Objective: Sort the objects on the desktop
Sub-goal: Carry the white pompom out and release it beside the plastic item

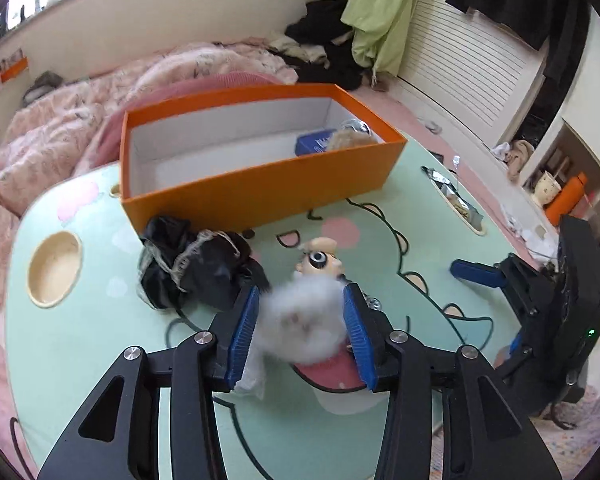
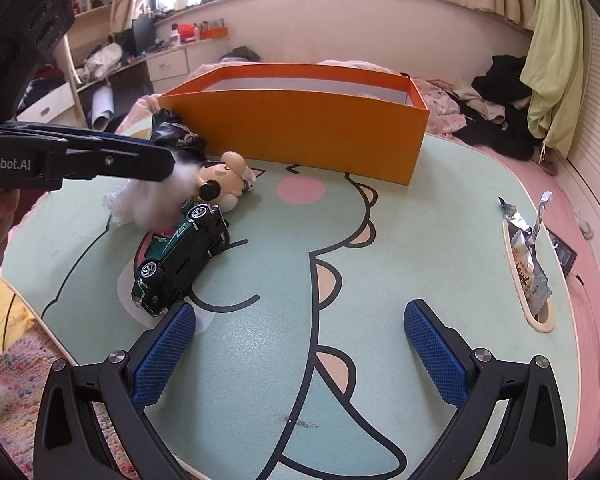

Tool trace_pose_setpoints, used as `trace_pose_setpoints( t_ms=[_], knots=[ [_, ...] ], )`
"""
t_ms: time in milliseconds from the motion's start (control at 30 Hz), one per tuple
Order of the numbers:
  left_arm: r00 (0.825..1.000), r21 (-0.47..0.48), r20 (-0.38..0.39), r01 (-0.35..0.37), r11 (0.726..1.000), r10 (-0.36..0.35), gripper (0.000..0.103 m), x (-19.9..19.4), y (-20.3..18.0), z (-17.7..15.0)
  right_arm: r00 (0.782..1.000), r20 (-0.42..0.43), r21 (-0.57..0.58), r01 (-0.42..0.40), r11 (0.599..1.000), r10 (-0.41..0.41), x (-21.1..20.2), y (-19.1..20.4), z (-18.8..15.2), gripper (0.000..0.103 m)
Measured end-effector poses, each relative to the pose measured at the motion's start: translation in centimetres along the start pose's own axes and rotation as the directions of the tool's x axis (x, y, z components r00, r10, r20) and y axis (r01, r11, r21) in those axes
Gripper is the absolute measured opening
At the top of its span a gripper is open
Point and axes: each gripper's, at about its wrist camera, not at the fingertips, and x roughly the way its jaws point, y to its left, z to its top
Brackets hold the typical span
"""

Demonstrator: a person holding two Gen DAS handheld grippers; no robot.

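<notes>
A white fluffy ball point(image 1: 300, 320) lies between the blue pads of my left gripper point(image 1: 302, 296). Its fur reaches both pads, and it is blurred like the table's things. From the right wrist view the left gripper point(image 2: 168, 166) tips down onto the fluffy ball point(image 2: 156, 204), which rests on the table beside a green toy car point(image 2: 180, 256) lying on its side. A cream figurine with a big eye point(image 1: 320, 258) point(image 2: 224, 184) sits just beyond. The orange box point(image 1: 260, 196) point(image 2: 300, 136) stands behind. My right gripper point(image 2: 300, 308) is open over bare table.
A black cloth bundle point(image 1: 196, 268) lies left of the figurine against the box. The box holds a blue item point(image 1: 314, 142) and a beige fluffy thing point(image 1: 348, 140). A snack packet point(image 2: 528, 268) sits in a slot at the table's right edge. A round recess point(image 1: 54, 268) is far left.
</notes>
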Motion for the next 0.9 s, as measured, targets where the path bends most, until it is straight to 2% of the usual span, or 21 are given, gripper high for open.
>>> trace_pose_setpoints(
  t_ms=[67,133,233,333,433,467,500,533,633,700,900],
  knots=[
    [0.998,0.005,0.063,-0.022,1.0,0.022,0.069,-1.4,0.0,-0.5,1.0,0.0,0.0,0.0,1.0,0.0,0.0,0.0,0.0,0.103],
    [0.991,0.002,0.129,-0.04,0.999,0.039,0.081,-2.9,0.2,-1.3,1.0,0.0,0.0,0.001,1.0,-0.001,0.0,0.0,0.0,0.103],
    [0.982,0.003,0.17,-0.079,0.997,0.078,0.082,-4.3,0.5,-3.1,1.0,0.0,0.0,0.0,1.0,0.0,0.0,0.0,0.0,0.103],
    [0.986,0.003,0.116,-0.12,0.993,0.119,0.082,-4.0,0.8,-5.5,1.0,0.0,0.0,0.001,1.0,-0.001,0.0,0.0,0.0,0.103],
    [0.991,-0.005,0.044,-0.124,0.992,0.124,0.082,-2.3,0.9,-7.7,1.0,-0.001,-0.001,0.001,1.0,-0.001,0.0,0.0,0.0,0.103],
    [0.989,0.001,0.036,-0.141,0.99,0.14,0.085,-1.5,0.6,-8.3,1.0,-0.001,-0.003,0.002,1.0,-0.002,0.0,0.0,0.0,0.103],
    [0.981,0.016,0.063,-0.185,0.983,0.183,0.09,-1.0,0.1,-8.8,1.0,-0.002,-0.004,0.004,1.0,-0.004,0.0,0.0,0.0,0.103],
    [0.971,0.03,0.092,-0.223,0.974,0.219,0.103,-0.7,-0.5,-9.0,1.0,-0.003,-0.004,0.005,1.0,-0.005,0.0,0.0,0.0,0.103],
    [0.977,0.047,0.083,-0.199,0.979,0.194,0.103,-0.1,-0.8,-8.7,1.0,-0.002,-0.002,0.003,1.0,-0.003,0.0,-0.1,-0.1,0.103],
    [0.983,0.025,0.078,-0.17,0.985,0.167,0.103,0.1,-0.1,-8.7,1.0,-0.002,-0.004,0.005,1.0,-0.005,-0.1,-0.1,-0.1,0.103],
    [0.98,0.002,0.084,-0.18,0.984,0.179,0.103,0.1,0.2,-8.8,1.0,-0.003,-0.006,0.008,1.0,-0.008,0.0,-0.2,-0.3,0.103]
  ],
)
